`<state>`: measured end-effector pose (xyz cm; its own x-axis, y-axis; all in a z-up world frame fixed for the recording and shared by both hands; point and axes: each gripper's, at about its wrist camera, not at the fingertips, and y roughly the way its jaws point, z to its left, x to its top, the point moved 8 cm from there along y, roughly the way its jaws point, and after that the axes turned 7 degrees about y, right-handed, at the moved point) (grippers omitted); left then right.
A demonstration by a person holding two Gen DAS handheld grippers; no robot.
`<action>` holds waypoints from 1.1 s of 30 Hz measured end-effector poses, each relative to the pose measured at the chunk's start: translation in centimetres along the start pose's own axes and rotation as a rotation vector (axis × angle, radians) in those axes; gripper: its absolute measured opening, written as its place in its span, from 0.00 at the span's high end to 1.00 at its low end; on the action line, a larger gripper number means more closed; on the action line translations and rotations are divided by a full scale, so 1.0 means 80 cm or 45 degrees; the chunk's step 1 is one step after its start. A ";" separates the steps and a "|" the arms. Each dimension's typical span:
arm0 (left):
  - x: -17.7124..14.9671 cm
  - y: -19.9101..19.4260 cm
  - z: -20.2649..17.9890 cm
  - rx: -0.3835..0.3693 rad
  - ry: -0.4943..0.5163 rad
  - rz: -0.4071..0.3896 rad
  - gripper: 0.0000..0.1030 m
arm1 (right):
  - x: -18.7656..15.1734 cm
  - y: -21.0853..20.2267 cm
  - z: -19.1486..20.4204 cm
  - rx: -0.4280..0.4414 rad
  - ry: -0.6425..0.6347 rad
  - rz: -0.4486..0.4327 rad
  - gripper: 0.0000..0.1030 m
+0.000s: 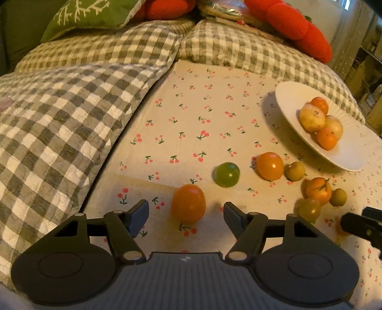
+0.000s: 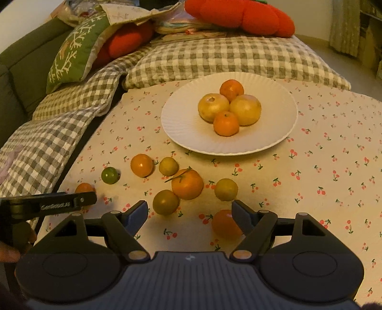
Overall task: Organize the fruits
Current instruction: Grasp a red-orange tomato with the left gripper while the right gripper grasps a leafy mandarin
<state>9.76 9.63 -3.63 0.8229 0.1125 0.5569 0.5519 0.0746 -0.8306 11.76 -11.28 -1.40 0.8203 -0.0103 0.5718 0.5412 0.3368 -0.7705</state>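
Note:
A white plate (image 2: 181, 124) on the cherry-print cloth holds two yellow fruits and two oranges. Several loose fruits lie in front of it: oranges, yellow-green ones and a green one (image 1: 226, 177). My left gripper (image 1: 185, 206) is open, and an orange fruit (image 1: 188, 203) sits between its fingers with a gap on each side. My right gripper (image 2: 189, 205) is open too. Another orange fruit (image 2: 224, 224) lies just inside its right finger, partly hidden by it. A stemmed orange (image 2: 187, 184) and a yellow-green fruit (image 2: 166, 202) lie just ahead of the right gripper.
A grey checked quilt (image 1: 71, 124) bunches up along the left and back of the cloth. Green and red cushions (image 2: 238, 14) lie behind it. The left gripper's side (image 2: 47, 205) reaches into the right wrist view at the left edge.

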 end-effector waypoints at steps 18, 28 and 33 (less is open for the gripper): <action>0.003 0.002 -0.002 -0.045 -0.025 -0.011 0.78 | 0.022 0.024 -0.010 -0.022 0.006 -0.071 0.47; 0.005 0.000 -0.003 -0.064 -0.041 -0.017 0.78 | 0.022 0.059 0.011 -0.043 -0.151 -0.060 0.58; 0.005 -0.001 -0.003 -0.074 -0.045 -0.017 0.78 | 0.016 0.071 0.016 -0.054 -0.200 -0.028 0.66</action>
<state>10.08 9.40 -3.34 0.8109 0.1466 0.5665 0.5703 0.0188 -0.8212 15.64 -8.19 -4.65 0.7710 0.1308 0.6233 0.5691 0.2980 -0.7664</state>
